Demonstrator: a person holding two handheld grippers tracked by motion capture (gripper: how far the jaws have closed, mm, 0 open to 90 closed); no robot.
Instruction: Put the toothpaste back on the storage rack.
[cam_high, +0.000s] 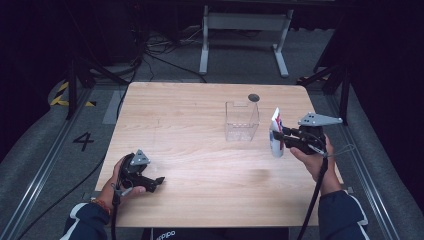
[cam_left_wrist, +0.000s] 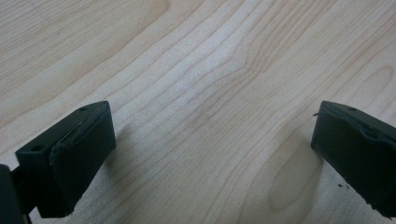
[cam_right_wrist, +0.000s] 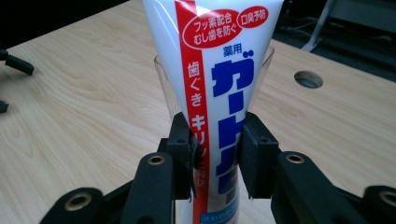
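Toothpaste tube held upright beside the clear box

The right gripper (cam_right_wrist: 215, 154) pinches a white toothpaste tube (cam_right_wrist: 219, 70) across its lower body, jaws pressed into both sides, holding it off the wooden table (cam_high: 190, 120) just to the right of the clear plastic box (cam_high: 241, 121); the grip probably keeps it upright for lowering into the open top. The left gripper (cam_high: 159, 182), jaws spread on nothing, rests well apart from the box, out of the way.

The left tool (cam_left_wrist: 210, 154) hangs close over the pale wooden desk (cam_left_wrist: 201, 70), its two black jaws set wide apart, one at about eight o'clock, the other at four. Between them lies bare wood grain, with soft shadows beside each jaw.
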